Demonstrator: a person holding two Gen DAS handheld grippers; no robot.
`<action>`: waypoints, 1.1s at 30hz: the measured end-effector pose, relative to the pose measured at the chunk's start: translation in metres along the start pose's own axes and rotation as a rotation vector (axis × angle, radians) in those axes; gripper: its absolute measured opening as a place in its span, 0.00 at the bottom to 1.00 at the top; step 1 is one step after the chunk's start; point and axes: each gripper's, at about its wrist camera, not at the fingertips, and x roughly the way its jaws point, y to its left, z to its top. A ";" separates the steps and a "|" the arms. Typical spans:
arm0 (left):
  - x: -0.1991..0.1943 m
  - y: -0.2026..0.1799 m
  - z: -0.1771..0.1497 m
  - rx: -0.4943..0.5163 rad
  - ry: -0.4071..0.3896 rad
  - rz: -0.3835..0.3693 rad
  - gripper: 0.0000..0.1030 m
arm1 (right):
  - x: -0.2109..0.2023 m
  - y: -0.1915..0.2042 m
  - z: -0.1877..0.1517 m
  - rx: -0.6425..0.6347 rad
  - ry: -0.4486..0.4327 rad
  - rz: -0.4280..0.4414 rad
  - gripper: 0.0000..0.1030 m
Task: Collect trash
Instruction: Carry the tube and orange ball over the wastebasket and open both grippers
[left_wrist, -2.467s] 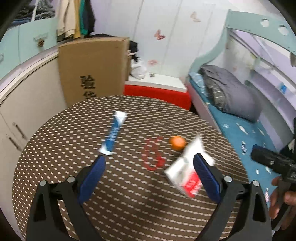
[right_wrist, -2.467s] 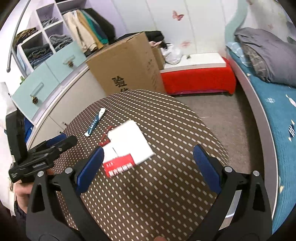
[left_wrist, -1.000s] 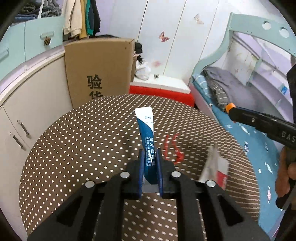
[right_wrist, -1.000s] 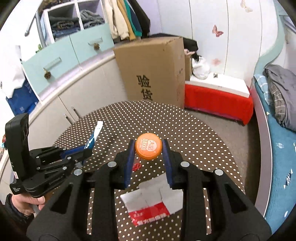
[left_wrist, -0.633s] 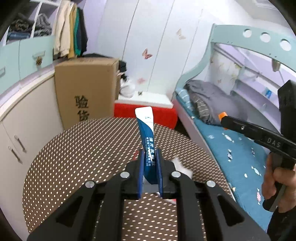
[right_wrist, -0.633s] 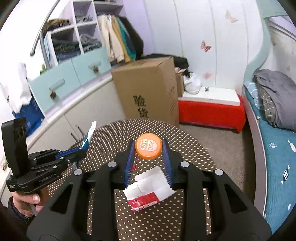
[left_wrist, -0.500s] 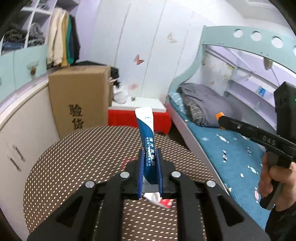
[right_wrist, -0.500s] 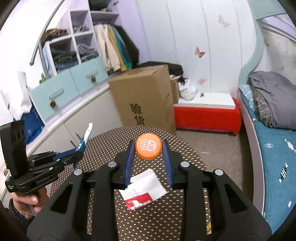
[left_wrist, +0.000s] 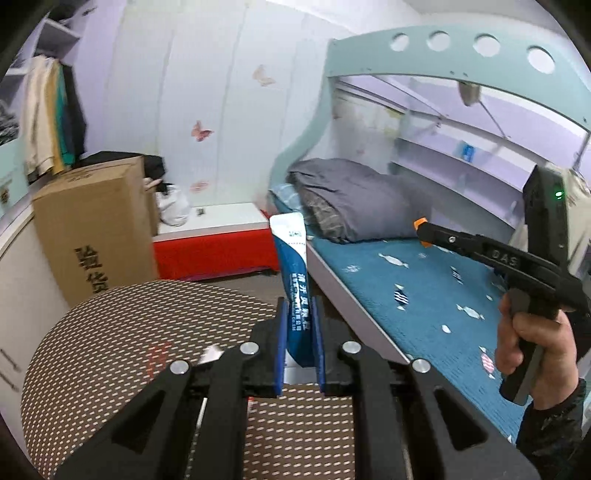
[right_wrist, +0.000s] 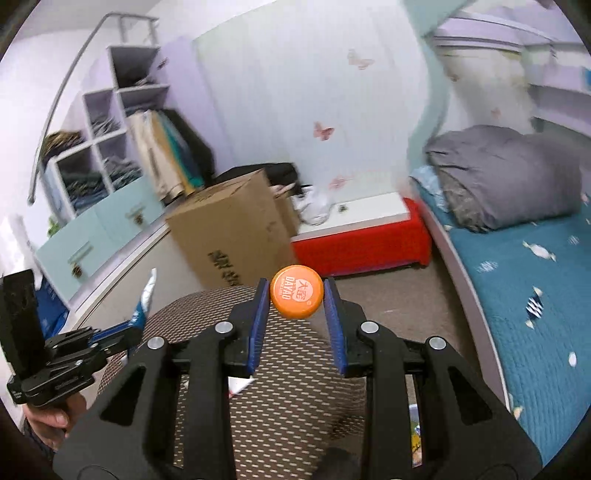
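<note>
My left gripper (left_wrist: 299, 314) is shut on a blue and white tube (left_wrist: 293, 266) that stands up between the jaws, held well above the round dotted table (left_wrist: 110, 332). My right gripper (right_wrist: 297, 295) is shut on an orange bottle cap (right_wrist: 296, 296), also lifted above the table (right_wrist: 280, 406). In the right wrist view the left gripper (right_wrist: 125, 326) with the tube (right_wrist: 146, 295) shows at lower left. In the left wrist view the right gripper (left_wrist: 424, 230) shows at right with the cap (left_wrist: 420, 223) at its tip. A red-and-white wrapper (left_wrist: 211, 355) and a red band (left_wrist: 157, 356) lie on the table.
A cardboard box (left_wrist: 92, 225) stands behind the table next to a curved white cabinet (right_wrist: 122, 266). A red low bench (left_wrist: 214, 251) is at the back. A bed with a blue sheet (left_wrist: 424, 295) and grey bedding (left_wrist: 354, 195) lies to the right.
Both grippers closed, the left on the tube and the right on the cap, then lifted them off the table. Both views have since tilted up and swung right toward the bed.
</note>
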 end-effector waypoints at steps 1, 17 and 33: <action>0.003 -0.005 0.001 0.007 0.003 -0.008 0.12 | -0.002 -0.012 -0.002 0.022 -0.003 -0.019 0.29; 0.092 -0.095 -0.010 0.122 0.153 -0.123 0.12 | 0.027 -0.179 -0.099 0.364 0.150 -0.196 0.29; 0.221 -0.154 -0.062 0.209 0.435 -0.180 0.12 | 0.070 -0.266 -0.185 0.590 0.336 -0.208 0.70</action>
